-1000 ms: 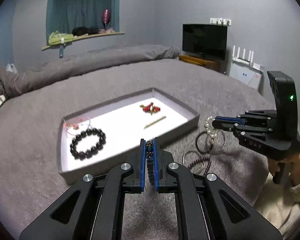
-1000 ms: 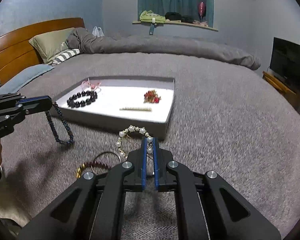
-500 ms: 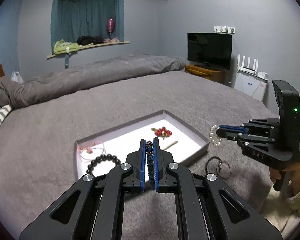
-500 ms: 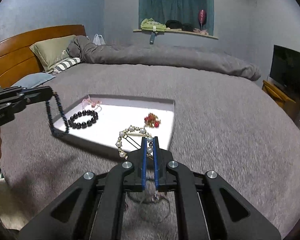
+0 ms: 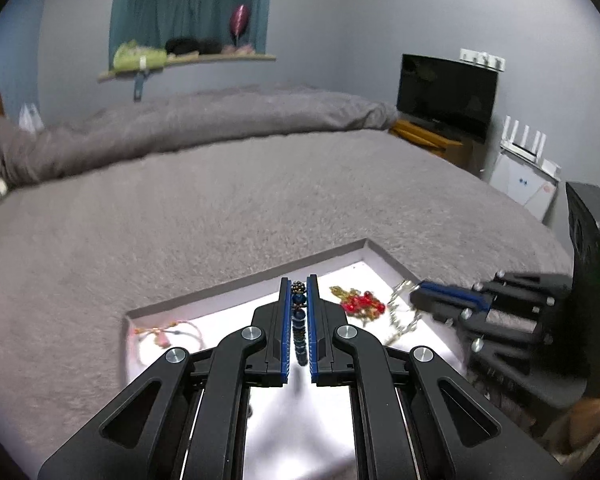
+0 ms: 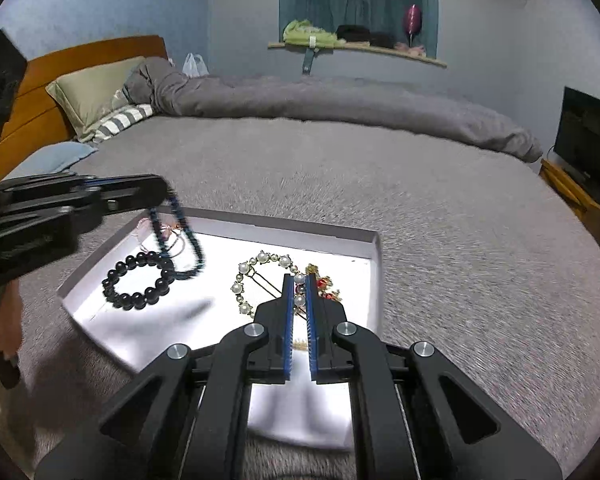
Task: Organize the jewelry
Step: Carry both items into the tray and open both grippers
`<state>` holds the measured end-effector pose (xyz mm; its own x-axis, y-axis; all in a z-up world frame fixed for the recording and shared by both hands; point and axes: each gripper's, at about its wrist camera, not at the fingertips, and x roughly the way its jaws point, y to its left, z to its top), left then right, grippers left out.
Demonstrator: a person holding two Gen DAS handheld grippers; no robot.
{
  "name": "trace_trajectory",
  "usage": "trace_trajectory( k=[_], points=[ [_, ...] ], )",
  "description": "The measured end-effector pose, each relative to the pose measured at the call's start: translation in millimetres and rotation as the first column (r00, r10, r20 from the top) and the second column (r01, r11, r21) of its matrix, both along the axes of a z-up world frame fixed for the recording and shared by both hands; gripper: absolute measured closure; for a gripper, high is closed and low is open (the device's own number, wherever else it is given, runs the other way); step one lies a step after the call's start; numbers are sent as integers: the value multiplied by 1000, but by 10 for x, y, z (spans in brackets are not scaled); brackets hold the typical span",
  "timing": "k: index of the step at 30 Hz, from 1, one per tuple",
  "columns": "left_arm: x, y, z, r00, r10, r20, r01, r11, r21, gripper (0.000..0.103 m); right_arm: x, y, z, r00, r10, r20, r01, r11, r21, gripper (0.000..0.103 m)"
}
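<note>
Left gripper (image 5: 299, 322): narrow, clamped on blue beaded bracelet (image 6: 180, 236), loop hanging free over left half of tray (image 6: 374, 240), above black bead bracelet (image 6: 140, 280). Right gripper (image 6: 299, 312): narrow, pinching pearl bracelet (image 6: 256, 276), loop dangling over right half of tray, just beside red bead ornament (image 5: 360, 302). Pink string bracelet (image 5: 168, 330) lying at far left corner of tray.

Step in hand, judged: lowering both pieces into tray. Best done by aiming each loop at bare white floor, blue one clear of black beads, pearl one clear of red ornament, to avoid tangling. Lower until loop rests before opening; opening high risks bounce off rim. Blue loop blurred, probably swinging; pausing until settled advisable.

Tray resting on grey bed cover (image 6: 440, 220), soft fabric, so tray may tip if pressed at rim. Rolled grey duvet (image 6: 340, 100) along far side of bed; pillows (image 6: 96, 92) and wooden headboard (image 6: 60, 60) at left. Television (image 5: 446, 94) at right wall, curtained window with cluttered shelf (image 6: 360, 46) at back.
</note>
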<state>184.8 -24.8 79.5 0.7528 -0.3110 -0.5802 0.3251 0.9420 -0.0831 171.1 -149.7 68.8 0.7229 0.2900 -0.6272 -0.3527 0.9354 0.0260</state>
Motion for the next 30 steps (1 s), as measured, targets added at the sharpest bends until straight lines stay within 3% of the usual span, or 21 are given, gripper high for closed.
trace_trajectory(
  k=[7,12,26,30],
  points=[
    [383,80,-306,993,71,-97,-72,997,-7,96,348,172,-103,998,-13,-61,11,999,-42,97],
    [529,178,-556,977,117,-180,-112,993,39,96,372,300,-213,997,-3,-82,-5,996,-91,97],
    [605,291,-686,949,165,-269,-160,986,40,95,356,506,-404,994,5,-105,-24,983,-183,97],
    [592,307,-677,951,172,-257,-169,985,35,72,357,535,-418,995,-1,-103,-18,982,-186,97]
  ],
)
